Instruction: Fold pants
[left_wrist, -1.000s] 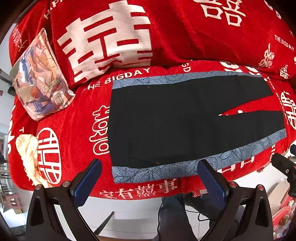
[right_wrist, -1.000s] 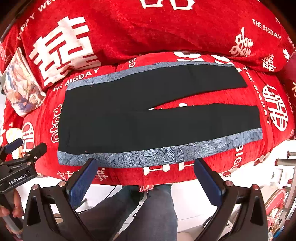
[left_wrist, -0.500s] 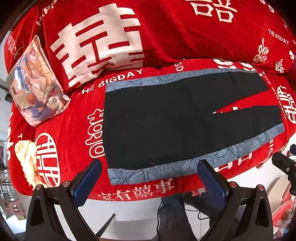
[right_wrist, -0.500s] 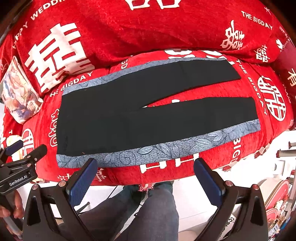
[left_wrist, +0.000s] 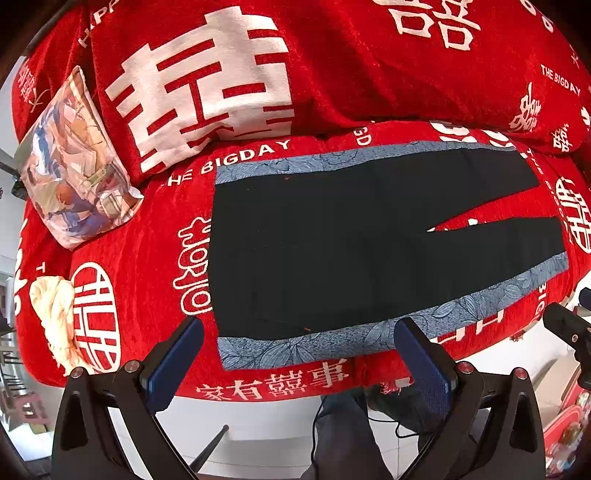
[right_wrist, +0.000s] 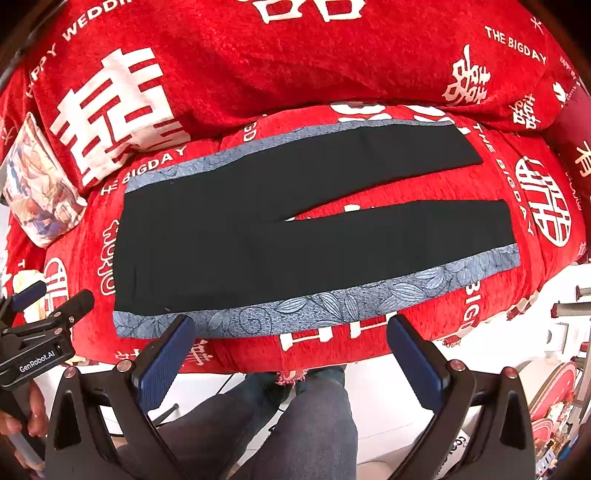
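Note:
Black pants (left_wrist: 332, 243) with blue-grey leaf-patterned side stripes lie spread flat on a red sofa seat, waist to the left, both legs running right with a red gap between them (right_wrist: 295, 229). My left gripper (left_wrist: 299, 354) hovers open in front of the near striped edge close to the waist. My right gripper (right_wrist: 291, 350) also stands open, in front of the near stripe about mid-leg. Neither touches the cloth. The left gripper also shows at the left edge of the right wrist view (right_wrist: 51, 310), held by a hand.
The red sofa cover (left_wrist: 122, 236) bears white characters and backrest cushions (left_wrist: 332, 62). A printed pillow (left_wrist: 70, 166) leans at the left; a cream cloth (left_wrist: 51, 306) lies on the seat's left end. A person's legs in dark jeans (right_wrist: 295, 421) stand in front of the sofa.
Both views have shifted slightly; the pants sit a little lower and closer in the frames than half a second ago. Both grippers stay open and the pants lie unmoved.

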